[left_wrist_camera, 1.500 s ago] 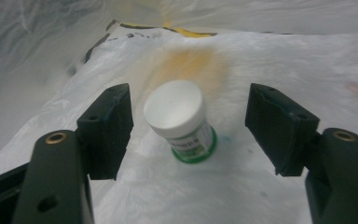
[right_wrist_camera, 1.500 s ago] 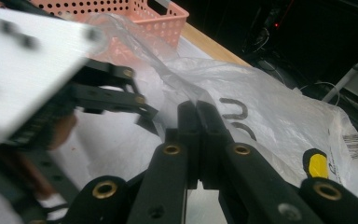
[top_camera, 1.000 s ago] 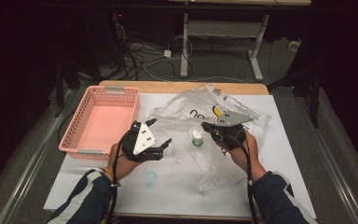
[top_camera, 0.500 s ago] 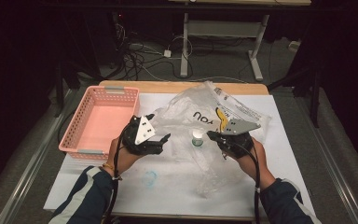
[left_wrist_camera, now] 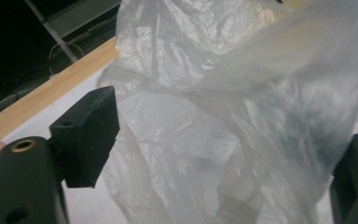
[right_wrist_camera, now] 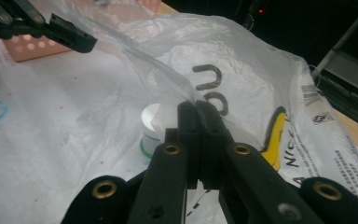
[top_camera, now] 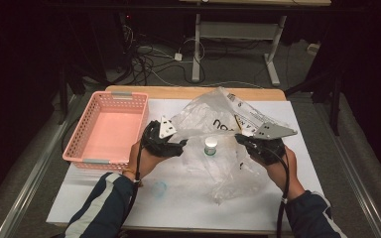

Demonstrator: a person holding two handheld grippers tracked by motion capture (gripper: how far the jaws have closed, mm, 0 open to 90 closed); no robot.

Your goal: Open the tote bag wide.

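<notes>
White paper covers the counter, its far wooden edge bare. Since a second ago both hands have drawn apart, stretching the plastic bag [top_camera: 213, 124] at mid-counter. The right gripper [right_wrist_camera: 198, 109] has its fingers pinched on the bag's edge; the left gripper [top_camera: 178, 145], fingers spread, straddles film unclamped. The mouth seems ready to widen over the small bottle [top_camera: 211, 145].

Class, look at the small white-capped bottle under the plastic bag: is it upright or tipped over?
Upright: the bottle stands on its base on the table, its white cap facing up, seen through the clear plastic bag.
</notes>
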